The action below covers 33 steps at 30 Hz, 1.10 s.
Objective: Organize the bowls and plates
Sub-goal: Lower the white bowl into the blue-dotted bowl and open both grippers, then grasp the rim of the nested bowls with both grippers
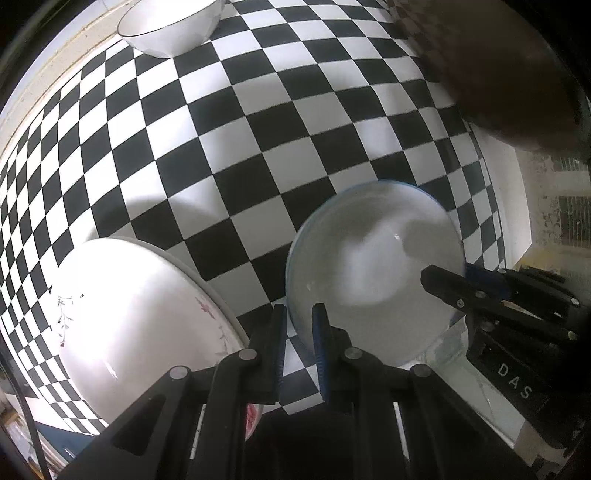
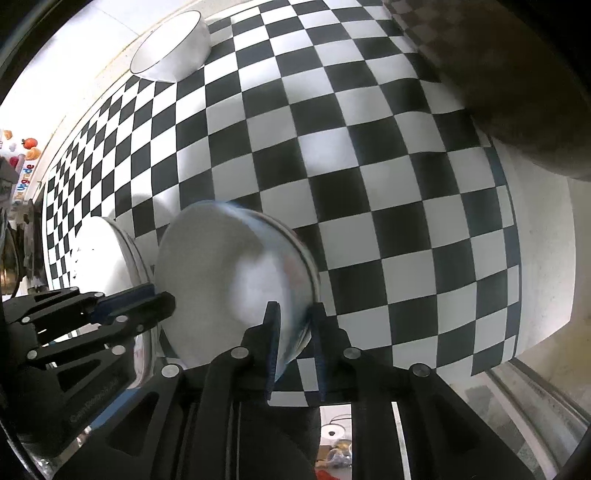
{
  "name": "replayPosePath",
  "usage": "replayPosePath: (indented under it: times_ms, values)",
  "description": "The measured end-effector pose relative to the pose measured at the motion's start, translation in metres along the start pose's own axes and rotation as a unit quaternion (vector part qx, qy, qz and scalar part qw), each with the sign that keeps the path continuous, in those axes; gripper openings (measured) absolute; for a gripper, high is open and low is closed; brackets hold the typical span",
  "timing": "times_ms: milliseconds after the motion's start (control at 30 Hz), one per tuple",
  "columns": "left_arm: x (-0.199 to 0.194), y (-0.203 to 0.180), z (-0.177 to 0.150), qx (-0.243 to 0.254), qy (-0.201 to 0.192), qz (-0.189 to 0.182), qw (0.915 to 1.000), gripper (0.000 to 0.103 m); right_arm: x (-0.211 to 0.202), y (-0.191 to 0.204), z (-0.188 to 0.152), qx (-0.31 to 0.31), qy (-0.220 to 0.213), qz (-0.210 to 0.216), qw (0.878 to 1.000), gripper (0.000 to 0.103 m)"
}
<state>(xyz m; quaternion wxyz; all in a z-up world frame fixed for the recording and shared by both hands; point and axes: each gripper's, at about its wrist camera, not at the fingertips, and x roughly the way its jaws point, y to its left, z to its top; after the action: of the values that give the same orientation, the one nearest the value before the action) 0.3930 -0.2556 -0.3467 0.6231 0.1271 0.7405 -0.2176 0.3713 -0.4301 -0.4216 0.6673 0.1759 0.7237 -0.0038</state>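
Note:
A white bowl with a blue rim (image 1: 373, 269) is held between both grippers above the checkered table. My left gripper (image 1: 299, 347) is shut on its left rim. My right gripper (image 2: 295, 354) is shut on its right rim; the bowl (image 2: 236, 280) looks slightly blurred there. The right gripper's fingers (image 1: 454, 288) show in the left wrist view, the left gripper's fingers (image 2: 129, 302) in the right wrist view. A white floral plate (image 1: 140, 325) lies left of the bowl, also in the right wrist view (image 2: 103, 254). A second white bowl (image 1: 173, 26) stands at the far table edge, also in the right wrist view (image 2: 170, 48).
The black-and-white checkered tablecloth (image 1: 258, 147) covers the table. A dark brown object (image 1: 517, 70) fills the upper right corner in both views. The table's right edge (image 2: 535, 258) drops to the floor.

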Motion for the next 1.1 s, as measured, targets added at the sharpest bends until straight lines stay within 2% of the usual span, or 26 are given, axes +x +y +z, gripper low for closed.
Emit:
replayPosePath:
  times_ms: [267,400,567,700,733,800,833,867,967,1100]
  values:
    - [-0.001,-0.004,-0.003,0.015,-0.005,0.001,0.9999,0.012,-0.001,-0.003,-0.008,0.015,-0.003,0.002,1.0,0.018]
    - [-0.013,-0.003,-0.007,0.018,-0.024,0.008,0.9995,0.012,-0.007,-0.007,-0.011,0.028,-0.011,0.004,1.0,0.018]
    - [-0.059,0.005,-0.014,0.008,-0.087,0.012,0.9961,0.012,-0.029,0.001,-0.01,0.027,-0.029,-0.012,0.999,0.018]
    - [-0.098,0.016,-0.013,-0.003,-0.137,0.024,0.9903,0.013,-0.059,0.013,-0.007,0.028,-0.053,-0.003,0.998,0.018]
    - [-0.108,0.021,-0.011,-0.01,-0.149,0.025,0.9885,0.015,-0.069,0.018,-0.005,0.027,-0.065,0.001,0.998,0.02]
    - [-0.127,0.033,-0.003,-0.028,-0.173,0.021,0.9844,0.02,-0.085,0.027,0.001,0.021,-0.083,0.01,0.996,0.033]
    - [-0.132,0.037,0.003,-0.035,-0.178,0.02,0.9832,0.023,-0.094,0.033,0.007,0.018,-0.09,0.02,0.996,0.043]
    - [-0.136,0.042,0.009,-0.042,-0.18,0.017,0.9825,0.024,-0.102,0.039,0.012,0.013,-0.095,0.03,0.995,0.049]
    - [-0.144,0.061,0.033,-0.074,-0.177,-0.001,0.9814,0.025,-0.117,0.057,0.036,-0.003,-0.106,0.049,0.993,0.052]
    - [-0.15,0.088,0.062,-0.123,-0.188,-0.013,0.9744,0.024,-0.125,0.077,0.086,-0.039,-0.108,0.035,0.993,0.052]
